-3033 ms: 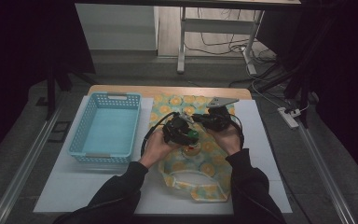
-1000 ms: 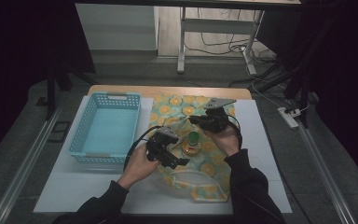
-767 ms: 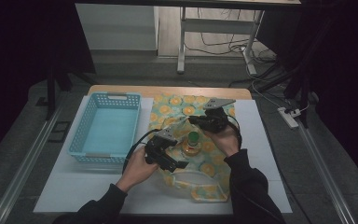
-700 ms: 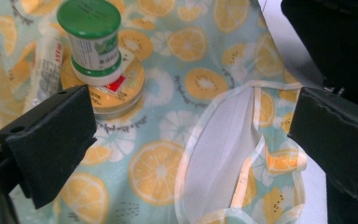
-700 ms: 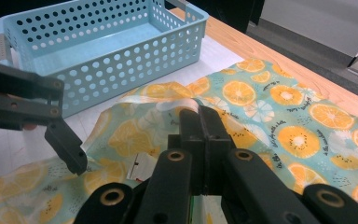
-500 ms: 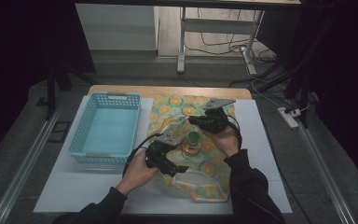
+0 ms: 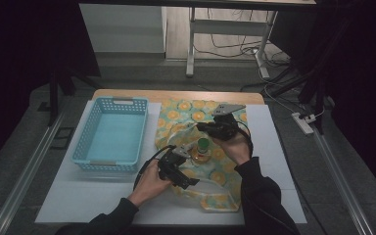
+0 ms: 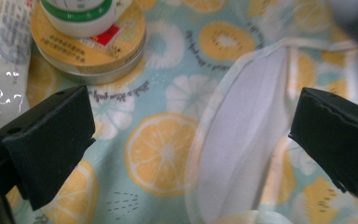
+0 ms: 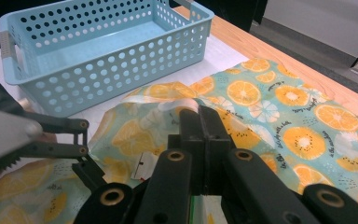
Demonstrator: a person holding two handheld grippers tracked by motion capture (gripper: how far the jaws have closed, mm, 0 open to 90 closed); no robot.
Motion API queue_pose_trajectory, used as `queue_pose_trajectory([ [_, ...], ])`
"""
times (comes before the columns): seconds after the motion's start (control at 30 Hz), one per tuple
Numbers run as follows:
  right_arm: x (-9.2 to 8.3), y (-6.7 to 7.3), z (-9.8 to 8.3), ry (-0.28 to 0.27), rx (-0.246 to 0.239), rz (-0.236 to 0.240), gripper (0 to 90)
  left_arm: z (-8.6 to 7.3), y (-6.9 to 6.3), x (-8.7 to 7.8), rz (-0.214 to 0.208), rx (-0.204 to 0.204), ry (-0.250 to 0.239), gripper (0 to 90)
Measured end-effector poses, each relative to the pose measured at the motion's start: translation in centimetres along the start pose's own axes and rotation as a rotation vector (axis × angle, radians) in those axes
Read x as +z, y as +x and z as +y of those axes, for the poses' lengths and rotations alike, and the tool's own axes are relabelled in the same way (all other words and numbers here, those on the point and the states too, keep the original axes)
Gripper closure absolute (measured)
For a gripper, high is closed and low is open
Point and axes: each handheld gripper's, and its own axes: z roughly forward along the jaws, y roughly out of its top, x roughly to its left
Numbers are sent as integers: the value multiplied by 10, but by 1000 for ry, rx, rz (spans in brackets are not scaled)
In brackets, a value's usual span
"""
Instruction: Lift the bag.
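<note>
Fruit-print bag (image 7: 203, 161) flat on the white table (image 7: 274, 161), right gripper (image 9: 200, 121) pinched tight on the bag's rim, left gripper (image 8: 186, 140) wide over the cloth, 1 small bottle (image 7: 203, 146) on a round tin (image 8: 93, 46), blue basket (image 7: 110, 137) beside.

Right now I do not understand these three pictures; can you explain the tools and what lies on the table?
A person holds a two-jaw gripper in each hand. One picture comes from a camera above the table; the other two come from cameras riding on the grippers. On the white table cover lie a light blue perforated plastic basket and a cloth bag printed with orange slices. On the cloth, a small green-capped bottle stands on a round yellow tin. The right gripper is shut on the bag's edge; the left gripper hangs open over the bag.
</note>
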Motion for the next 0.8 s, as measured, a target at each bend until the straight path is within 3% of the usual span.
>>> queue_pose_trajectory([
  [0.3, 1, 1, 0, 2, -2, 1, 900, -3, 1, 18, 26, 20, 55, 0],
  [0.67, 2, 1, -1, 7, -2, 1, 900, -4, 1, 31, 54, 25, 71, 0],
  [0.8, 2, 1, -1, 6, -3, 1, 900, -3, -2, 33, 90, 64, 93, 0],
])
